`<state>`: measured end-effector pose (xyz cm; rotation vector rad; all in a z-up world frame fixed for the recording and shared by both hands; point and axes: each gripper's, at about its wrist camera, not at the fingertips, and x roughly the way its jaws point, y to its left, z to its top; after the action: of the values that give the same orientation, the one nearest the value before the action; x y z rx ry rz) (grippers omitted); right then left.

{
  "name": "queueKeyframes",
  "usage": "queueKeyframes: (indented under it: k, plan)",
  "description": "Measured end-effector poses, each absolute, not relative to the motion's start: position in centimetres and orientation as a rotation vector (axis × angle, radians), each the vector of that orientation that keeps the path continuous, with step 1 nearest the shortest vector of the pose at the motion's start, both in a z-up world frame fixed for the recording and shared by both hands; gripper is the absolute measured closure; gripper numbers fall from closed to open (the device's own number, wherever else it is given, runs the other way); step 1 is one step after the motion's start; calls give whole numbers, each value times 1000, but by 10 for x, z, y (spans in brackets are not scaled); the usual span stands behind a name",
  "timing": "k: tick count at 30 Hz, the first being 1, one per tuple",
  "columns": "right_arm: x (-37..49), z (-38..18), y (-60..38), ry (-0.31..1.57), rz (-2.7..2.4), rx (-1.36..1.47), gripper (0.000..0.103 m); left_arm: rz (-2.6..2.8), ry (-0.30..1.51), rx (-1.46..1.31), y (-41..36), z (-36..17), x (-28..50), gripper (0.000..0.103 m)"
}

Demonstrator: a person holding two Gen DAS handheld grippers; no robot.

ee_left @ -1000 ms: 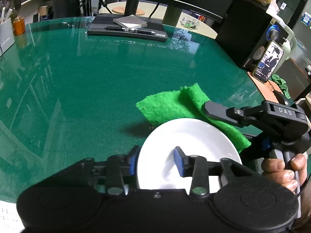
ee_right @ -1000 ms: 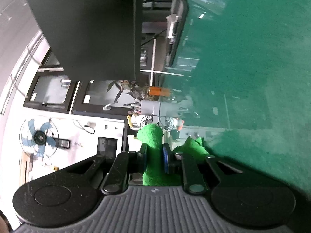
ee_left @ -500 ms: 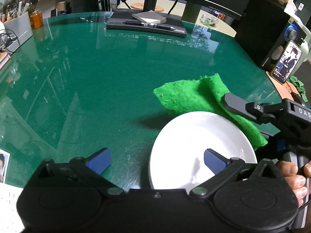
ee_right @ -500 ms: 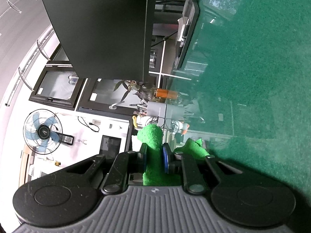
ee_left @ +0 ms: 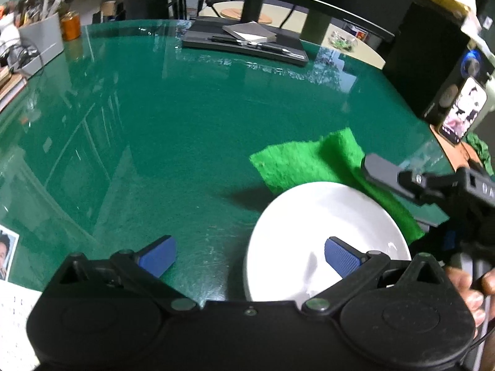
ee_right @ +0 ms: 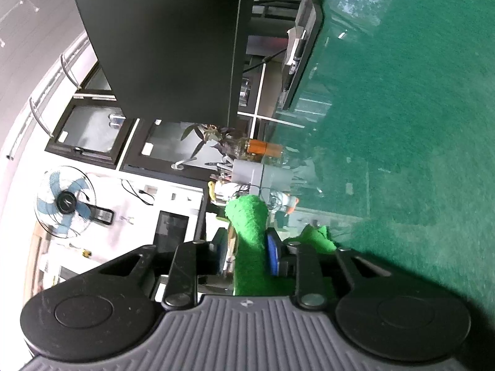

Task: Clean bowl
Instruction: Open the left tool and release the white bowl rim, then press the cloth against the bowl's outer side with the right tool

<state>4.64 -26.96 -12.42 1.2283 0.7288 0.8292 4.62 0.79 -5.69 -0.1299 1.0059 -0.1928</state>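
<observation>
A white bowl (ee_left: 324, 232) rests on the green table (ee_left: 185, 130), near the front right in the left wrist view. My left gripper (ee_left: 250, 256) is open: its right pad hangs over the bowl's inside and its left pad over bare table, so the near rim lies between them untouched. A green cloth (ee_left: 309, 164) lies behind the bowl, partly under its far rim. The right gripper's finger (ee_left: 380, 171) reaches over it, and a hand (ee_left: 473, 290) holds that gripper. In the right wrist view my right gripper (ee_right: 247, 249) pinches a fold of the cloth (ee_right: 249, 225), with a thin gap at the left pad.
At the back stand a monitor base with a notebook and pens (ee_left: 244, 43), a black speaker (ee_left: 433, 71) and a lit phone (ee_left: 462, 111) on the right. A grey organiser (ee_left: 40, 43) and an orange jar (ee_left: 71, 26) are at the far left. Papers (ee_left: 9, 266) lie at the front left.
My left gripper has let go of the bowl's rim and opened wide. The view has drawn back a little. The right gripper's pads stand slightly wider around the cloth.
</observation>
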Motion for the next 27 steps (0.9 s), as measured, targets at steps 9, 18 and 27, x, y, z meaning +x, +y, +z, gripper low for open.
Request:
queueKeyframes:
  k: [9,18,27]
  plan:
    - [43,-120,-268,713,807,1170,80,-159,1014,-166,12,-56,56,1]
    - [42,-120,-267,716,806,1160,80,-121,1021,-173,11,-56,60,1]
    - [42,-120,-266,719,798,1149,80,-81,1009,-137,3,-58,58,0]
